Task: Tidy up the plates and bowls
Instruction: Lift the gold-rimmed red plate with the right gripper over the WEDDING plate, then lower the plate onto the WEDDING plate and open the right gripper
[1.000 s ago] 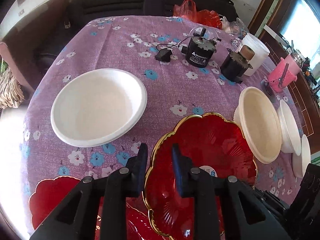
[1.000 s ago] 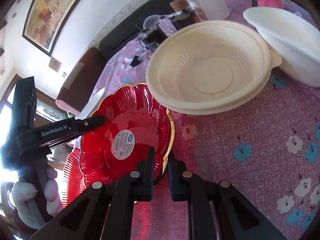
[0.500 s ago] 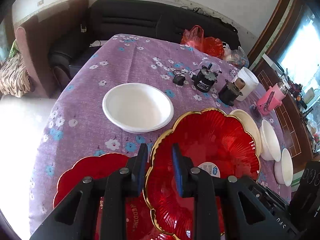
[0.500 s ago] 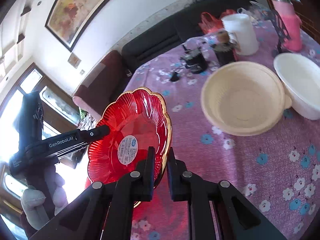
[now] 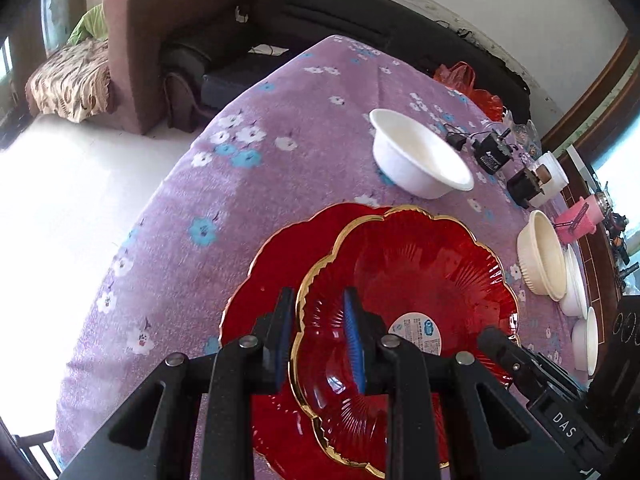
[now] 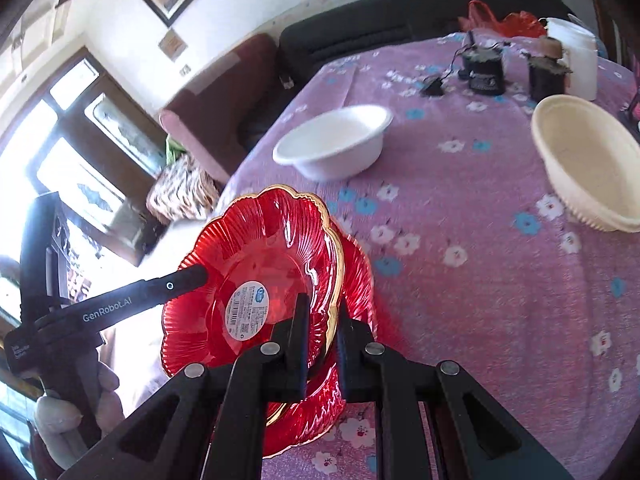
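A red glass plate with a gold scalloped rim and a round label (image 5: 416, 280) (image 6: 264, 264) is held by both grippers. My left gripper (image 5: 318, 332) is shut on its near-left rim; my right gripper (image 6: 322, 328) is shut on the opposite rim. The plate hangs just above a second red plate (image 5: 276, 256) (image 6: 358, 280) lying on the purple flowered tablecloth (image 5: 240, 200). A white bowl (image 5: 416, 164) (image 6: 332, 144) stands farther back. A cream bowl (image 5: 544, 256) (image 6: 588, 168) stands to the right.
More white bowls (image 5: 580, 320) lie at the right edge. Two black devices (image 5: 494, 152) with a cable, a white tub (image 6: 576, 56), a pink bottle (image 5: 580, 220) and an orange bag (image 6: 500, 20) stand at the back. A sofa (image 5: 320, 20) lies beyond the table edge.
Both grippers carried the red plate to the left, from beside the cream bowl to above the second red plate. Grip unchanged.
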`<state>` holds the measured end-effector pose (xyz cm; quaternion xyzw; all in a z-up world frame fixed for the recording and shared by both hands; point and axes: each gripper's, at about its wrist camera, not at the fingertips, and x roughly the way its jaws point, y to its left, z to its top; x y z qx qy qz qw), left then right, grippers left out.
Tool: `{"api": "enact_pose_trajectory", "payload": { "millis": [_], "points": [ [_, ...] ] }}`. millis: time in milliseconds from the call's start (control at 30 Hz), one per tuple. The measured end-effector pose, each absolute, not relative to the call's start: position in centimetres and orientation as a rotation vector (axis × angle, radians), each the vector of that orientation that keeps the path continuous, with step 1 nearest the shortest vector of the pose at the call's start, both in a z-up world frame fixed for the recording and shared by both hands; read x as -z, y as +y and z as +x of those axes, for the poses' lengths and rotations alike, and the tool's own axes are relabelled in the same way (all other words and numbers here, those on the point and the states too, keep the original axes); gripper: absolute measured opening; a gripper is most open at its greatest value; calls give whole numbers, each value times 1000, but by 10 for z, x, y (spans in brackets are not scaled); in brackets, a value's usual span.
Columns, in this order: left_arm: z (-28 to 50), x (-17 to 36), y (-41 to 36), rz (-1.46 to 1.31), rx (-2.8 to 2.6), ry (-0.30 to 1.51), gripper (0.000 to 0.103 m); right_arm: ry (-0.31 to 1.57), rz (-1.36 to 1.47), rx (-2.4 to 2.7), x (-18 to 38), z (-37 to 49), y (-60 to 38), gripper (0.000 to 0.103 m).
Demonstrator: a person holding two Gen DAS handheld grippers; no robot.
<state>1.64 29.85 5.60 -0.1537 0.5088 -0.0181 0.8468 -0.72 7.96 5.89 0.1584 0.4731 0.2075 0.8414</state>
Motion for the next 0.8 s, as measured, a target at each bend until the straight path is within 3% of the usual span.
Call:
{"api": "enact_pose_trajectory", "payload": {
  "millis": [233, 500, 733, 800],
  "points": [
    [14, -41, 307, -345, 14, 1085, 25, 1041, 261, -423, -37, -5, 97, 13],
    [7, -53, 294, -294, 34, 1059, 55, 1014, 110, -371, -38, -5, 110, 13],
    [-12, -81, 289, -254, 12, 958, 59, 982, 4, -336, -37, -5, 116, 17],
    [-22, -89, 291, -275, 25, 931, 65, 969, -38, -330, -38, -7, 122, 24]
  ]
}}
